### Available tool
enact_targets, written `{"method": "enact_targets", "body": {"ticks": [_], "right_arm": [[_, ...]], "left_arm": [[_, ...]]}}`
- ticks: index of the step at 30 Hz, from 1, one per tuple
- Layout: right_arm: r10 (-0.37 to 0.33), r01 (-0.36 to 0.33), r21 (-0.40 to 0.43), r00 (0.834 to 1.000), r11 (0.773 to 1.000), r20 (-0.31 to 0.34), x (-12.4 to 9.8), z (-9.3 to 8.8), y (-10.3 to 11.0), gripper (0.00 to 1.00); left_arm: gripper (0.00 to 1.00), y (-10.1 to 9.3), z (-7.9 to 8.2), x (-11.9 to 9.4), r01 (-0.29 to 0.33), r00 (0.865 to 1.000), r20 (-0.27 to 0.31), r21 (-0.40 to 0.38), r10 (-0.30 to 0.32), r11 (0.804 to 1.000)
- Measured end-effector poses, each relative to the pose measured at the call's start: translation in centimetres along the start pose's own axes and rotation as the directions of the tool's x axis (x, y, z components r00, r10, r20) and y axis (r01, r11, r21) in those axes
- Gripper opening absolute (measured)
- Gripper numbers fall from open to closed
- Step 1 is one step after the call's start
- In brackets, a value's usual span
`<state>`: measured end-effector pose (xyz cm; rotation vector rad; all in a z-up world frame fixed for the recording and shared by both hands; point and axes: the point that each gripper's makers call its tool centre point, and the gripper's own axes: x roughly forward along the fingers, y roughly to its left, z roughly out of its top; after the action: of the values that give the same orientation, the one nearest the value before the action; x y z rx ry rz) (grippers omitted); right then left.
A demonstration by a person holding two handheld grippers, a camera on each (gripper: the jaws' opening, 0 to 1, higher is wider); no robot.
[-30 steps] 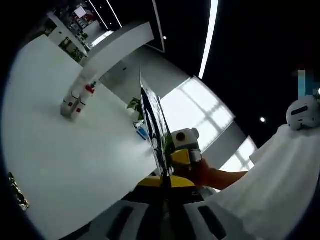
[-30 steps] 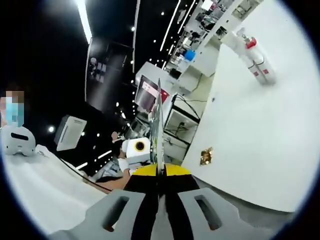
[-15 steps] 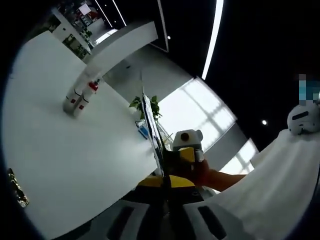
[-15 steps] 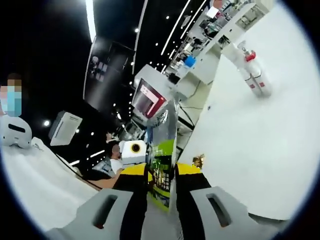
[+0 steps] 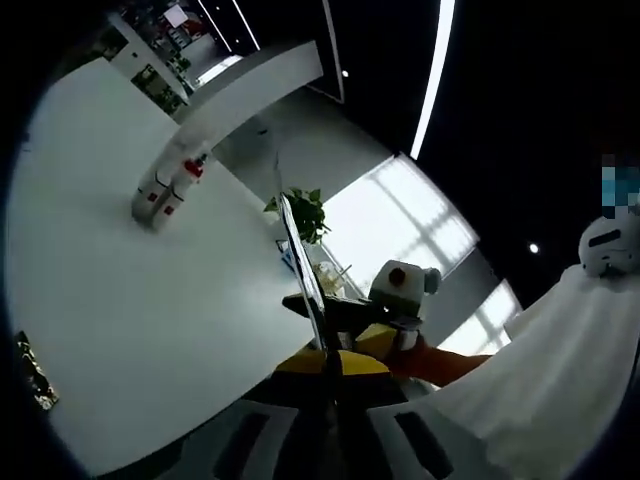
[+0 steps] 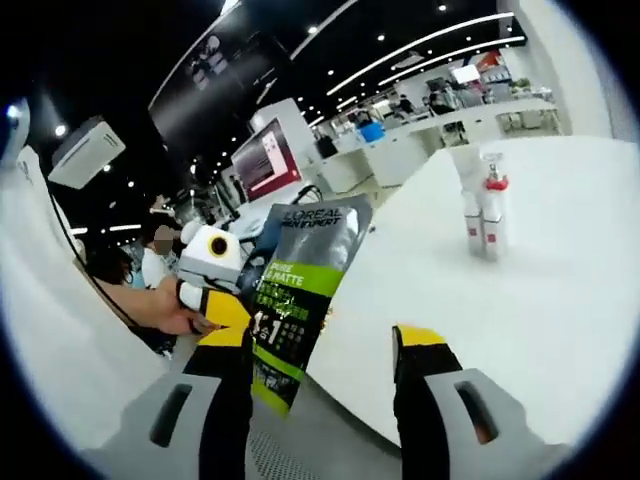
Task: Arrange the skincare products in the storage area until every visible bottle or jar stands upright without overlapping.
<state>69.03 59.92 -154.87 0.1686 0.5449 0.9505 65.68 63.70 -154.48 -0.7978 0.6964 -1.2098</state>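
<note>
A dark grey and green sachet (image 6: 300, 290) hangs over the edge of a white table (image 6: 520, 300). In the left gripper view the same sachet (image 5: 305, 275) shows edge-on as a thin dark strip. My left gripper (image 5: 328, 362) is shut on it, and its yellow tips pinch the sachet's side where the left gripper (image 6: 222, 305) comes into the right gripper view. My right gripper (image 6: 325, 360) stands open, its jaws wide apart, with the sachet's lower end close to the left jaw. Two white bottles (image 6: 483, 215), one with a red cap, stand upright together far out on the table; these bottles (image 5: 165, 190) look tilted in the left gripper view.
The right gripper (image 5: 378, 338) sits just beyond the sachet. A small gold-patterned thing (image 5: 32, 375) lies near the table's edge. A potted plant (image 5: 300, 210) stands past the table. A white sleeve (image 5: 540, 380) covers the lower right. Shelves and counters stand far behind.
My right gripper has opened and let go of the sachet, which now shows its flat printed face. The left gripper still holds it. Both views have rolled with the hands.
</note>
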Motion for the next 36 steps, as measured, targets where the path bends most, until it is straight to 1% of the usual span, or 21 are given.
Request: {"method": "enact_targets", "body": {"ticks": [2, 3, 4, 5, 7, 8, 9, 10, 12, 13, 14, 16, 20, 23, 24, 25, 27, 28, 29, 32, 36], "right_arm": [[-0.011, 0.011, 0.000, 1.000, 1.000, 0.006, 0.2, 0.2, 0.2, 0.78], [-0.010, 0.010, 0.005, 1.000, 1.000, 0.007, 0.3, 0.2, 0.2, 0.90], [-0.021, 0.021, 0.010, 1.000, 1.000, 0.017, 0.5, 0.2, 0.1, 0.98], [-0.030, 0.030, 0.004, 0.999, 1.000, 0.016, 0.5, 0.0, -0.2, 0.97], [-0.035, 0.035, 0.001, 0.998, 0.999, 0.045, 0.7, 0.2, -0.4, 0.98], [-0.054, 0.054, -0.003, 0.997, 0.999, 0.050, 0.7, 0.2, -0.6, 0.98], [-0.107, 0.109, -0.055, 0.994, 0.993, 0.037, 0.7, 0.0, -1.4, 0.98], [-0.120, 0.119, -0.071, 0.993, 0.990, 0.000, 0.9, -0.6, -1.4, 0.98], [-0.159, 0.157, -0.078, 0.987, 0.985, -0.025, 1.0, -1.1, -1.7, 0.98], [-0.181, 0.178, -0.099, 0.983, 0.979, -0.020, 1.1, -1.0, -1.8, 0.98], [-0.220, 0.216, -0.129, 0.975, 0.968, -0.018, 1.1, -1.1, -2.3, 0.98], [-0.205, 0.202, -0.114, 0.979, 0.973, -0.018, 1.6, -1.3, -2.0, 0.98], [-0.211, 0.208, -0.117, 0.978, 0.971, -0.006, 2.3, -1.2, -2.2, 0.98], [-0.235, 0.235, -0.110, 0.972, 0.966, 0.015, 2.7, -1.5, -2.8, 0.97], [-0.254, 0.253, -0.122, 0.967, 0.960, 0.013, 2.8, -1.6, -2.9, 0.97], [-0.252, 0.250, -0.139, 0.968, 0.958, 0.006, 2.9, -1.7, -2.6, 0.97], [-0.250, 0.246, -0.170, 0.968, 0.954, -0.003, 3.2, -2.2, -2.4, 0.97], [-0.248, 0.235, -0.190, 0.968, 0.953, -0.045, 3.3, -3.0, -2.3, 0.97], [-0.252, 0.236, -0.196, 0.966, 0.952, -0.059, 3.4, -3.3, -2.4, 0.97], [-0.253, 0.235, -0.224, 0.966, 0.946, -0.052, 3.5, -3.3, -2.3, 0.97], [-0.243, 0.229, -0.223, 0.969, 0.947, -0.036, 3.4, -3.0, -2.1, 0.97]], "left_arm": [[0.01, 0.2, -0.2, 0.2, -0.009, 1.000, -0.014, 0.000, 0.009, 1.000], [0.01, 0.2, -0.2, 0.2, -0.012, 1.000, -0.019, -0.001, 0.012, 1.000], [0.01, 0.3, -0.2, 0.3, -0.014, 1.000, -0.022, -0.001, 0.014, 1.000], [0.01, 0.4, -0.2, 0.3, -0.015, 1.000, -0.023, -0.002, 0.015, 1.000], [0.01, 0.5, 0.1, 0.5, -0.015, 1.000, -0.020, -0.044, 0.014, 0.999], [0.01, 0.5, 0.2, 0.6, -0.012, 1.000, -0.021, -0.048, 0.011, 0.999], [0.01, 0.5, 0.3, 0.6, -0.014, 1.000, -0.027, -0.044, 0.013, 0.999], [0.01, 0.7, 0.2, 0.7, -0.026, 0.999, -0.044, -0.033, 0.025, 0.999], [0.01, 0.9, 0.5, 0.7, -0.035, 0.998, -0.053, -0.029, 0.034, 0.999], [0.01, 1.0, 0.6, 0.7, -0.036, 0.998, -0.055, -0.030, 0.035, 0.999], [0.01, 1.1, 0.8, 0.6, -0.040, 0.998, -0.058, -0.030, 0.038, 0.999], [0.01, 1.5, 1.1, 0.5, -0.054, 0.997, -0.063, -0.026, 0.053, 0.998], [0.02, 2.1, 1.7, 0.3, -0.080, 0.994, -0.072, -0.015, 0.078, 0.997], [0.02, 2.8, 2.5, -0.1, -0.101, 0.992, -0.076, -0.016, 0.100, 0.995], [0.02, 3.1, 2.8, -0.2, -0.112, 0.991, -0.076, -0.021, 0.111, 0.993], [0.02, 3.3, 3.0, -0.3, -0.125, 0.989, -0.078, -0.018, 0.124, 0.992], [0.02, 3.8, 3.4, -0.5, -0.132, 0.989, -0.073, -0.025, 0.130, 0.991], [0.02, 3.9, 3.6, -0.6, -0.138, 0.989, -0.067, -0.035, 0.135, 0.990], [0.02, 4.1, 3.9, -0.7, -0.142, 0.988, -0.060, -0.038, 0.140, 0.989], [0.03, 4.2, 4.1, -0.6, -0.150, 0.988, -0.055, -0.040, 0.147, 0.988], [0.03, 4.7, 4.4, -0.3, -0.161, 0.986, -0.040, -0.054, 0.159, 0.985]]}}
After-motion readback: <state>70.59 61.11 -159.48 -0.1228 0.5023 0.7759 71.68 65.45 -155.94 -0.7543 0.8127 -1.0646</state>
